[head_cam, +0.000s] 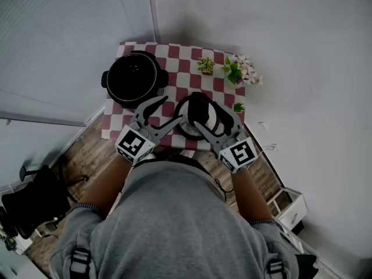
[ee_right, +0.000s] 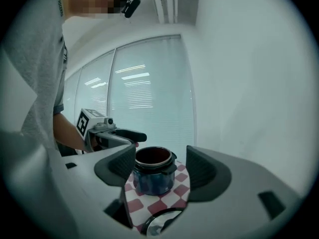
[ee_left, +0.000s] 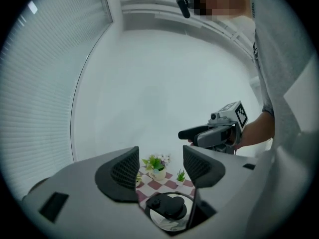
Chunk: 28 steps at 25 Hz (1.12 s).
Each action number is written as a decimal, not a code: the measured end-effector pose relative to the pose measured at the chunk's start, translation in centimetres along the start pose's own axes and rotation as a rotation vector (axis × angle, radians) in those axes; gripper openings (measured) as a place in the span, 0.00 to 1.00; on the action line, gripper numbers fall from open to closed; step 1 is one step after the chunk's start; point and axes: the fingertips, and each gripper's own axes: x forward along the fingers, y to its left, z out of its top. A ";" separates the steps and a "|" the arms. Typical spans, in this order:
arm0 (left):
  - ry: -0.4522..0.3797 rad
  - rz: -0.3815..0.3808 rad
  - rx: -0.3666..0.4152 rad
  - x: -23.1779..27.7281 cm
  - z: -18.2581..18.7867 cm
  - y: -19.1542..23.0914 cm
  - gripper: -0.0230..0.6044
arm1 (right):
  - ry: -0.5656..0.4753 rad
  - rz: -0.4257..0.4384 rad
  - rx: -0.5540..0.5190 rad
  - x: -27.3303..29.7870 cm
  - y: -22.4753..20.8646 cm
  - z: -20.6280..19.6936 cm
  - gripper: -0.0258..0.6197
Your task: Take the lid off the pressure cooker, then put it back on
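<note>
Lid (head_cam: 199,108) off, flat on table (head_cam: 186,60), just right of open pressure cooker (head_cam: 135,79) | left tongs (head_cam: 172,110) and right tongs (head_cam: 210,115) both released, empty, flanking lid | cooker lies leftward, nearer left tongs.

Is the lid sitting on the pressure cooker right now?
No, the pressure cooker stands open in the head view, and the lid lies on the checkered cloth beside it.

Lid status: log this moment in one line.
lid off, on table beside open cooker | left gripper open, empty | right gripper open, empty
</note>
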 end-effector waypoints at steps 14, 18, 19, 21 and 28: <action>-0.032 -0.091 0.092 -4.2 0.9 -0.5 0.52 | -0.028 -0.164 0.054 -0.7 3.8 -0.1 0.57; -0.040 -0.093 0.095 -3.9 1.1 -0.2 0.52 | -0.023 -0.175 0.052 -0.8 3.6 -0.1 0.57; -0.041 -0.095 0.098 -3.7 1.1 -0.2 0.52 | -0.022 -0.177 0.051 -0.8 3.5 -0.2 0.57; -0.040 -0.102 0.106 -3.2 1.0 -0.3 0.52 | -0.019 -0.179 0.053 -0.8 3.1 -0.4 0.57; 0.094 -0.171 0.164 0.8 -2.7 -1.1 0.52 | 0.083 -0.144 0.098 -0.4 0.1 -3.2 0.58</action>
